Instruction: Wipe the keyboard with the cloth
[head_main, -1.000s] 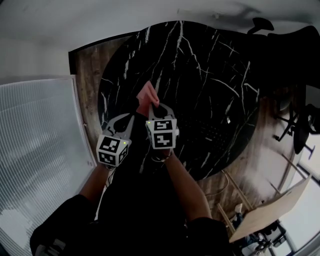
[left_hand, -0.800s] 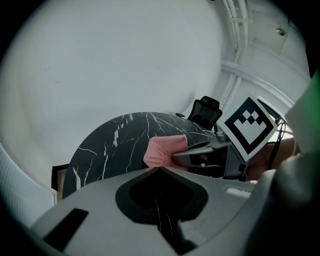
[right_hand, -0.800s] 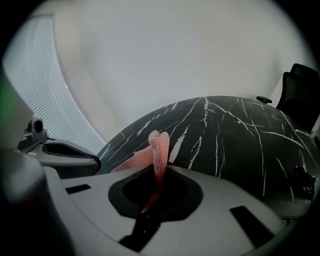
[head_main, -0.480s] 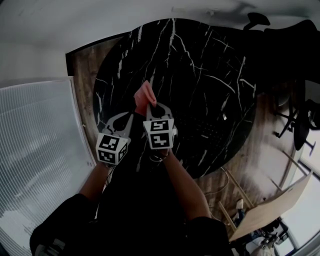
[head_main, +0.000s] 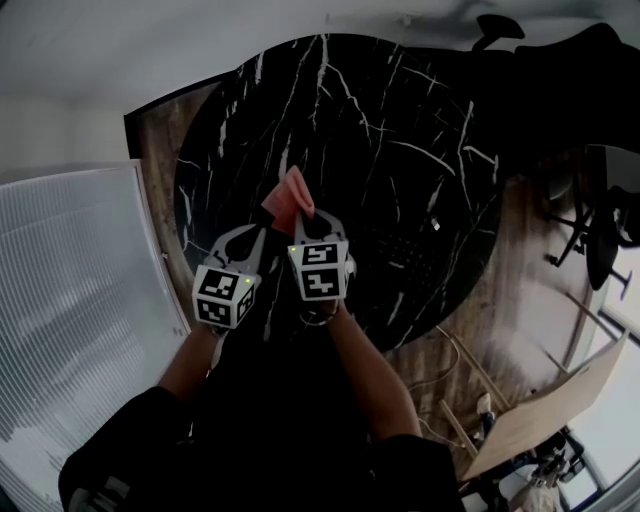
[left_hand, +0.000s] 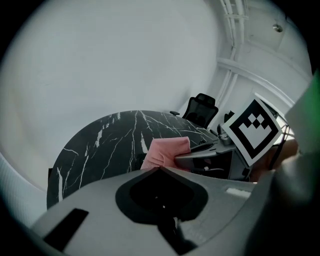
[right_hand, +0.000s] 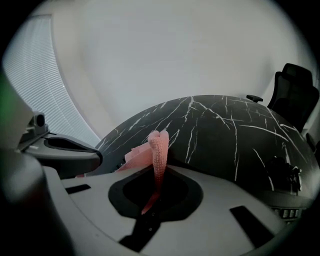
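Right hand-held gripper (head_main: 306, 214) pinched the pink cloth (head_main: 290, 193) above the black table (head_main: 400, 120). Beside it, the left hand-held gripper (head_main: 256, 235) was closed and empty. The keyboard (head_main: 408, 252) lay on the table nearby.

Both bare forearms reach forward from dark sleeves, the left forearm (head_main: 188, 362) and the right forearm (head_main: 362, 365) angling towards each other so that the two grippers sit side by side, marker cubes facing up. The left gripper (head_main: 252, 238) has its jaws together with nothing between them. The right gripper (head_main: 306, 214), just beside it and slightly farther out, is clamped on a fold of the pink cloth (head_main: 289, 194).
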